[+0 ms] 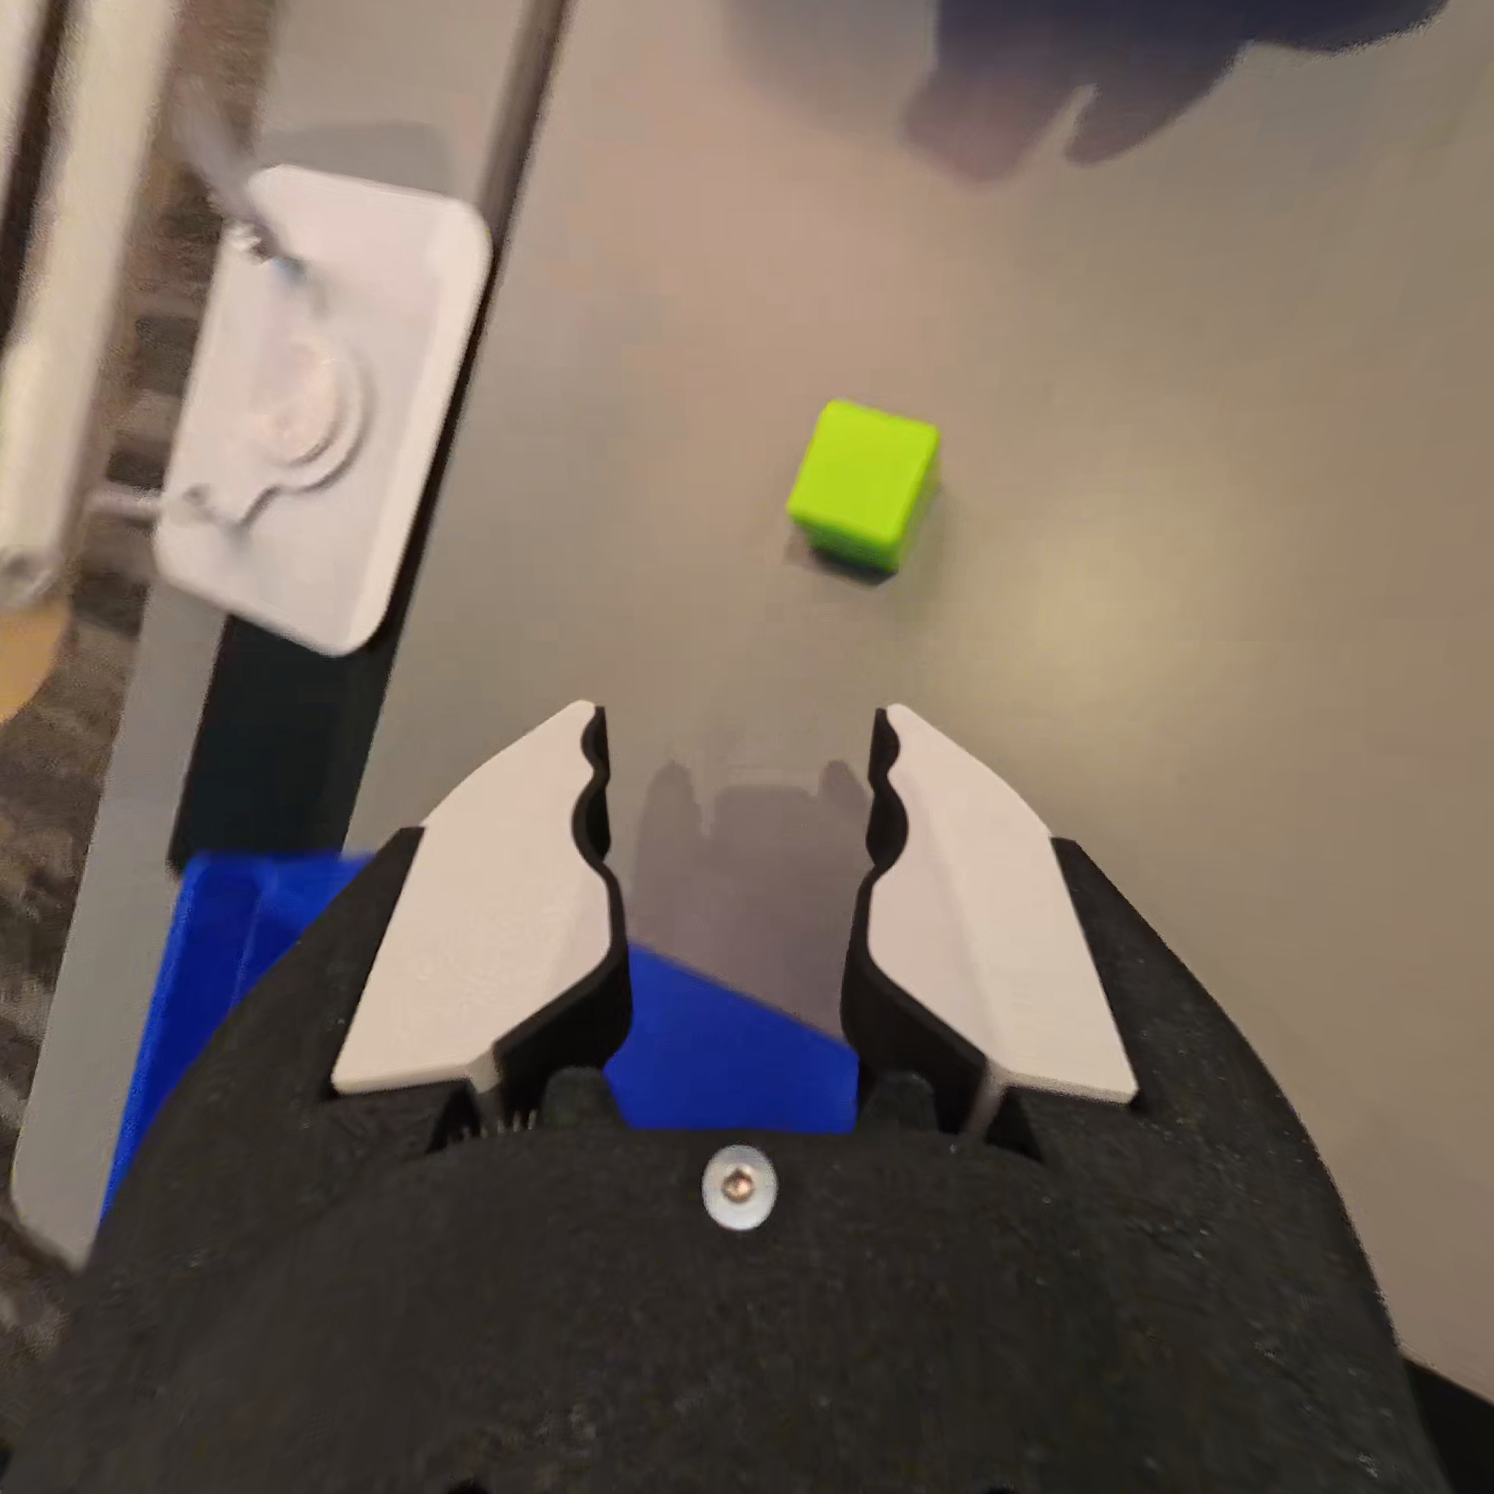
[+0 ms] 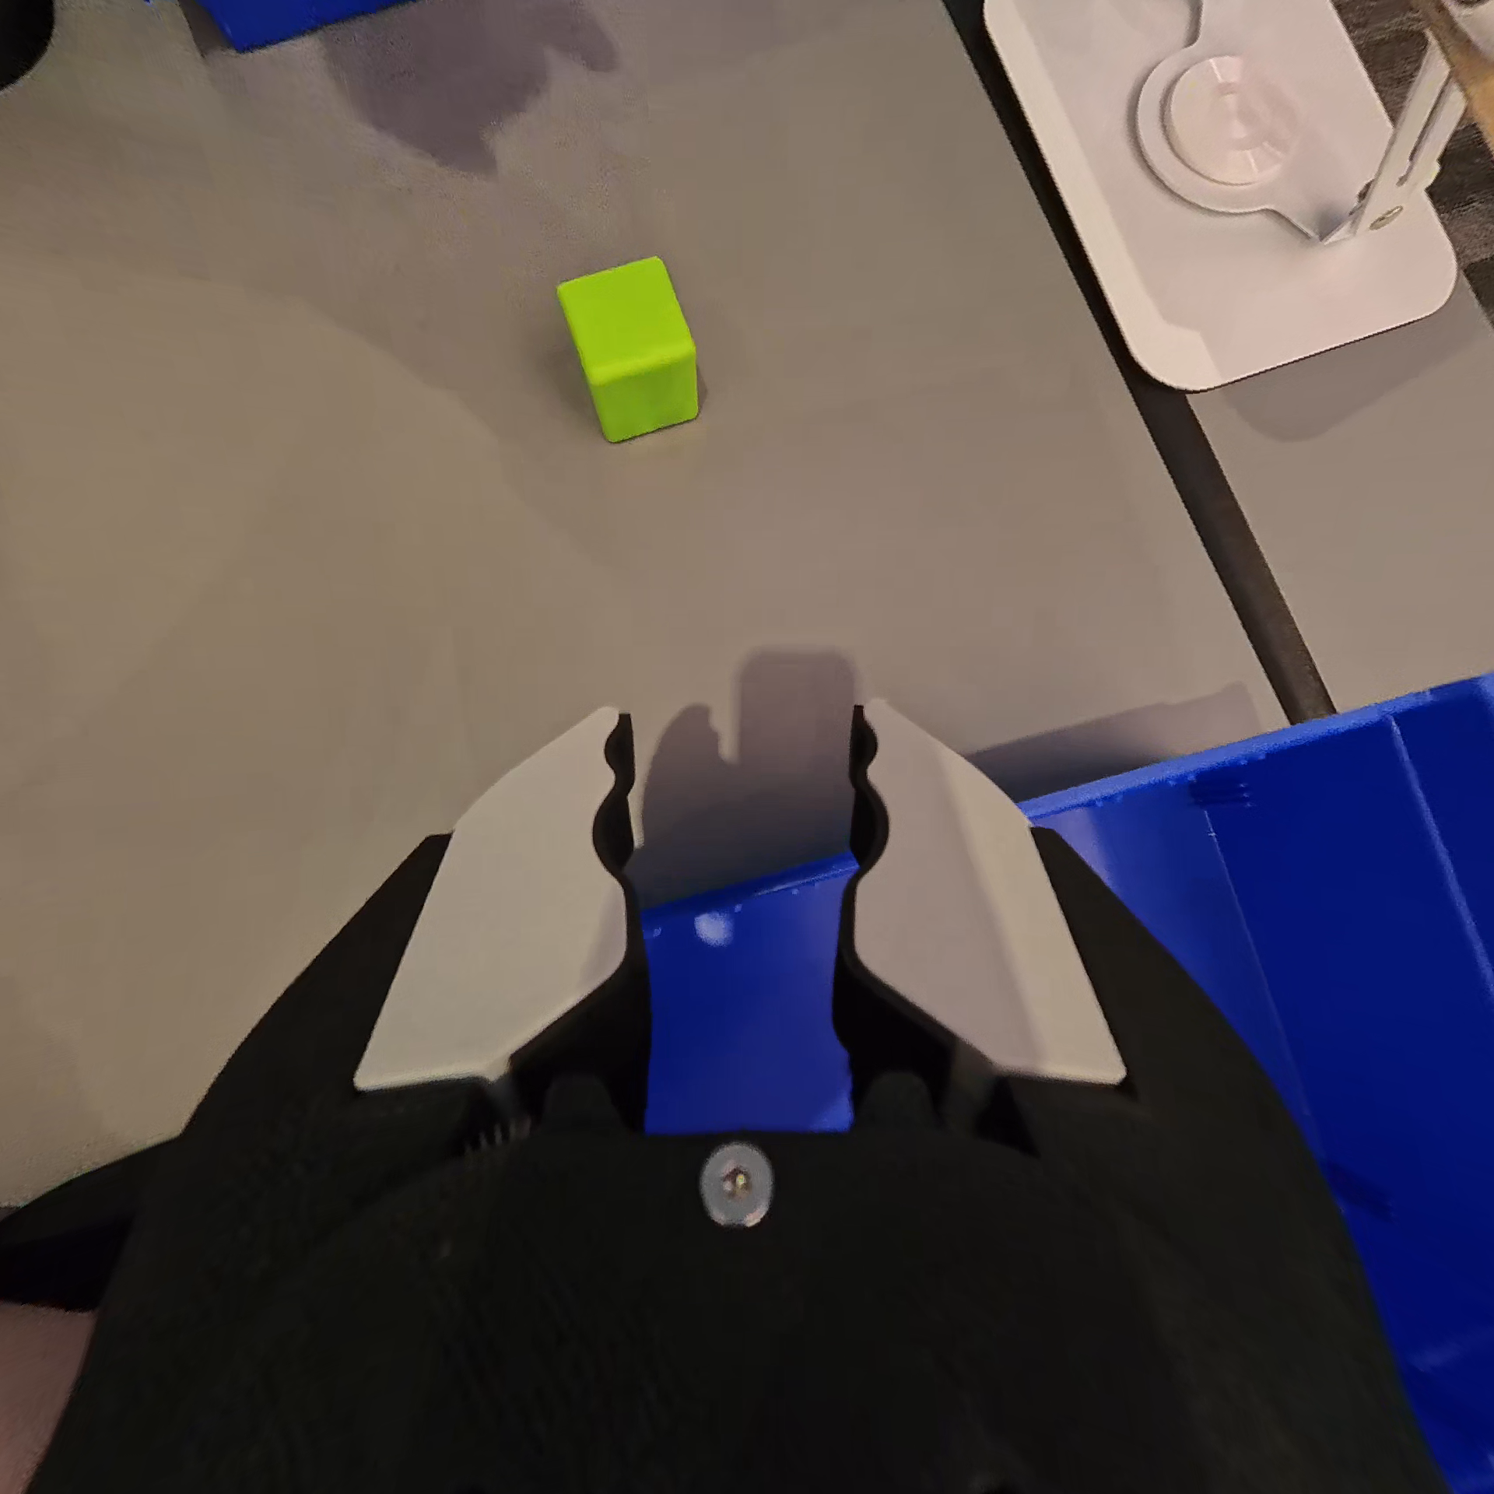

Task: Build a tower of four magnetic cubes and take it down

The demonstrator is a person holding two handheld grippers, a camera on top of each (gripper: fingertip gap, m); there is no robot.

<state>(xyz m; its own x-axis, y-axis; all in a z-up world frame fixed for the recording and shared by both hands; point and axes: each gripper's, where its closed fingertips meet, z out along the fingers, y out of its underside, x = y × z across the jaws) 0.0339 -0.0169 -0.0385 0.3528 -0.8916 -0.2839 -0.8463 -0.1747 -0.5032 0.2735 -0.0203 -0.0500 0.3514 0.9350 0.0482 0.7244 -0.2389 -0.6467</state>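
A single lime-green plastic cube (image 1: 865,489) sits alone on the smooth grey tabletop (image 1: 1132,647), ahead of both tools and touching neither. The left gripper (image 1: 737,715), black-bodied with pale grey finger plates, hangs above the tabletop with its jaws spread wide and nothing between them; the cube lies well ahead of its tips and a little to the right. Under it shows a bright blue plastic bin (image 1: 728,1059), partly hidden by the gripper's body.

From the right wrist view, the right gripper (image 2: 737,715) also has its jaws apart and empty, with the same cube (image 2: 629,349) well ahead and slightly left. A blue plastic bin (image 2: 1293,889) lies beneath and to the right of this gripper. Beyond the tabletop's (image 2: 242,566) dark edge sits a white rounded rectangular plate with a round disc set in it (image 2: 1229,178), blurred in the left wrist view (image 1: 323,404).
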